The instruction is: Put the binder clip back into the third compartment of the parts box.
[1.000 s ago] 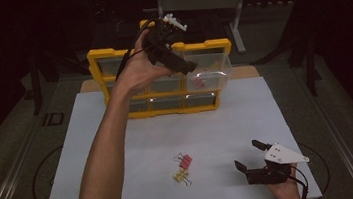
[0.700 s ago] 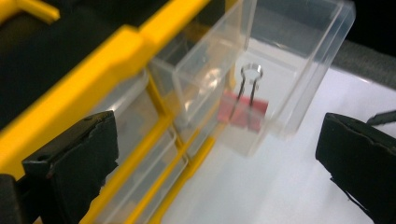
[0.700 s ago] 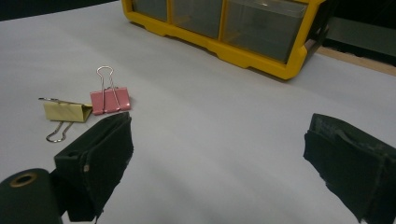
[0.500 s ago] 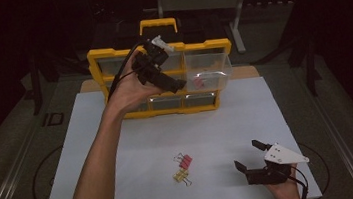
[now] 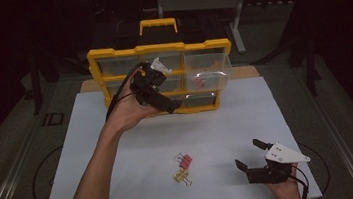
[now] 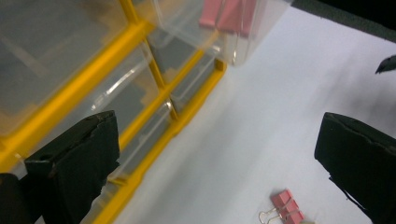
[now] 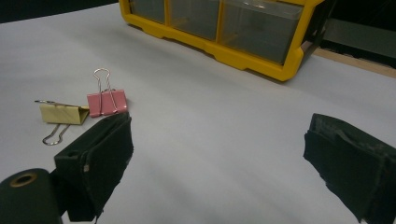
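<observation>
My left gripper (image 5: 155,89) has dropped from up above the yellow drawer organizer (image 5: 158,48) to down in front of its middle column, and it's empty now, jaws spread wide. Judging by that, a drop-off is done: there's a pink clip (image 5: 198,83) inside the pulled-out clear drawer (image 5: 207,71), just to the right of this gripper. In the left gripper view that drawer clip (image 6: 229,14) sits up ahead past the jaws. So I'd guess the next fetch comes from the table.

Two binder clips left on the white table (image 5: 119,146): pink binder clip (image 5: 185,161) and yellow binder clip (image 5: 181,177), touching or nearly, well below my left gripper, toward me. In the right gripper view they lie ahead-left of the left jaw.

Pose: left forearm stretched forward, wrist bent, jaws pointing down-right toward the table. Right gripper (image 5: 251,159) parked low near the table's near edge, jaws spread, holding nothing, aimed left toward the clips.
</observation>
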Action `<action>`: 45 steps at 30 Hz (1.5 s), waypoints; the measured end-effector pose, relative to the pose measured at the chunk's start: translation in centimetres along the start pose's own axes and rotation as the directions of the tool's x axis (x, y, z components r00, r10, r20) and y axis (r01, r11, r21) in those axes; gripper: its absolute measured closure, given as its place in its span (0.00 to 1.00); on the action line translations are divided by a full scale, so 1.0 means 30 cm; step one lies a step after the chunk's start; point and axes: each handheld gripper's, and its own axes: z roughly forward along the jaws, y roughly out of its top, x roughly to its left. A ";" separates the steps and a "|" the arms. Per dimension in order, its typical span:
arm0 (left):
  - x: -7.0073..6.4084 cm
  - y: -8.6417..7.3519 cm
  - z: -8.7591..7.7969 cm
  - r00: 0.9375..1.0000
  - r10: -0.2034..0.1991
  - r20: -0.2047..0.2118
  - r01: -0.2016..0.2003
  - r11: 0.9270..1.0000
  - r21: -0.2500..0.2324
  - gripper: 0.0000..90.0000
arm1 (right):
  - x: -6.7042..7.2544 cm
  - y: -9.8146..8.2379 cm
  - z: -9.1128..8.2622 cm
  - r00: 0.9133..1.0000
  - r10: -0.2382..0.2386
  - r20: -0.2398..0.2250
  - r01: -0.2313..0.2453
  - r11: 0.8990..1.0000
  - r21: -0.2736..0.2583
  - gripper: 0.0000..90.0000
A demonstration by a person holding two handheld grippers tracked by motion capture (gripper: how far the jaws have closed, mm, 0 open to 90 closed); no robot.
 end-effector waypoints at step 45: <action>-0.169 -0.329 0.217 0.992 -0.013 0.127 -0.001 0.994 0.112 0.18 | 0.004 0.002 0.002 1.000 -0.005 -0.005 0.005 1.000 -0.002 0.09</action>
